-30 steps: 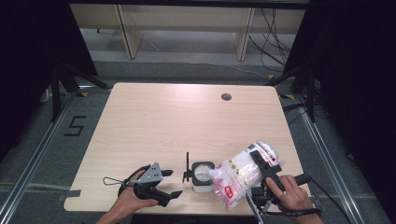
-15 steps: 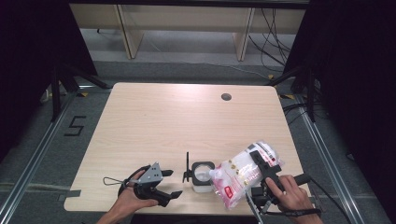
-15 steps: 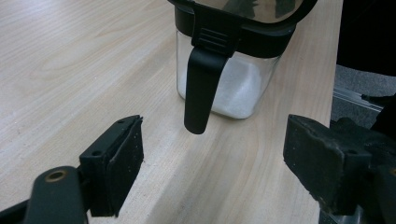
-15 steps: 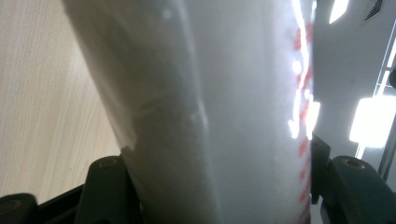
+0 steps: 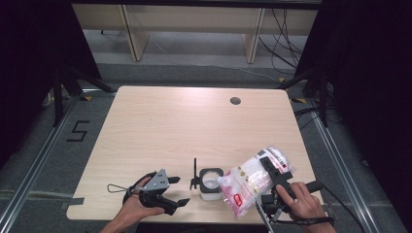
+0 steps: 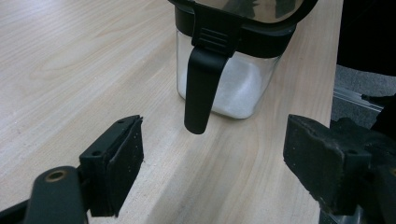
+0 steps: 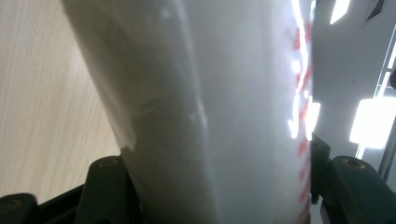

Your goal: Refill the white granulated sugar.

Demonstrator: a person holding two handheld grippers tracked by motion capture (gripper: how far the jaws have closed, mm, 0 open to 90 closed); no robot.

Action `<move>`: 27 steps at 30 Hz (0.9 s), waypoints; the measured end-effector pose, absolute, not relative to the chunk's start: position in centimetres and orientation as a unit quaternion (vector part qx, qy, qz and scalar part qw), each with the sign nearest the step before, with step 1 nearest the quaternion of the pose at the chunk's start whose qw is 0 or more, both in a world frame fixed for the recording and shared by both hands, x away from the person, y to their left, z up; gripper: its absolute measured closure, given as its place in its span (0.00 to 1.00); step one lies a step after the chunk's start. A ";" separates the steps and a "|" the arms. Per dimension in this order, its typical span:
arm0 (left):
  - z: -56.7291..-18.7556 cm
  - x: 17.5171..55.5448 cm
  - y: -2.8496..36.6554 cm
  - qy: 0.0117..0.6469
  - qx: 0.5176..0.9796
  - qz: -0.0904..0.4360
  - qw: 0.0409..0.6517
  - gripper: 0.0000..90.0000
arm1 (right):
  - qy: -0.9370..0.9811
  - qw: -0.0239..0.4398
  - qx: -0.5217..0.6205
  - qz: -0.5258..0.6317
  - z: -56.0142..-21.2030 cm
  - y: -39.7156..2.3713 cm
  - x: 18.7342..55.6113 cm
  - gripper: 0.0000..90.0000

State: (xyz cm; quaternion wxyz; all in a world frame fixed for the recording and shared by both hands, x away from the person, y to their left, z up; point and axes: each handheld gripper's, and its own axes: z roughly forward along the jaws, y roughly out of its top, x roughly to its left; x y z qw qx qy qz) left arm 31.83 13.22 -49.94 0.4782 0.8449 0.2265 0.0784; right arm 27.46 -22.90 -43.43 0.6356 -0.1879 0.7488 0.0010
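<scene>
A soft plastic bag (image 5: pixel 252 185) of white grains is held by the right gripper (image 5: pixel 278 180) at the near right of the table (image 5: pixel 194 126), tilted with its lower corner over the open jar (image 5: pixel 211 183). The bag is clamped across its middle, the jaws pressed into both sides. It is judged limp and fairly heavy for its size: the film will sag and shift as the contents run, and it may slip if squeezed lightly. A hold across the filled body, as here, seems firmer than one on the loose upper edge.

The jar is clear and square, with a black rim and a hinged lid (image 5: pixel 195 172) standing up at its left side; white grains lie in the bottom. It is judged rigid but light, so easily nudged.

The left gripper (image 5: pixel 167 191) rests near left of the jar, jaws spread wide with nothing between them.

In the left gripper view the jar (image 6: pixel 231 88) and its hanging black latch (image 6: pixel 201 88) are seen close, with the fill level visible. In the right gripper view the bag (image 7: pixel 210 112) is pressed between both jaws, its red print at one edge. The high view alone gives the bag's tilt over the jar mouth.
</scene>
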 end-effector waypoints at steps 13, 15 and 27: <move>-49.9 31.9 13.2 0.226 0.846 0.076 0.476 0.22 | 0.749 0.636 -0.186 0.008 -43.9 -22.9 27.6 0.46; -50.0 31.8 13.2 0.227 0.845 0.077 0.478 0.22 | 0.749 0.638 -0.179 0.010 -43.9 -23.0 27.5 0.46; -49.9 31.8 13.2 0.226 0.846 0.076 0.477 0.22 | 0.743 0.641 -0.192 0.006 -43.8 -22.9 27.5 0.46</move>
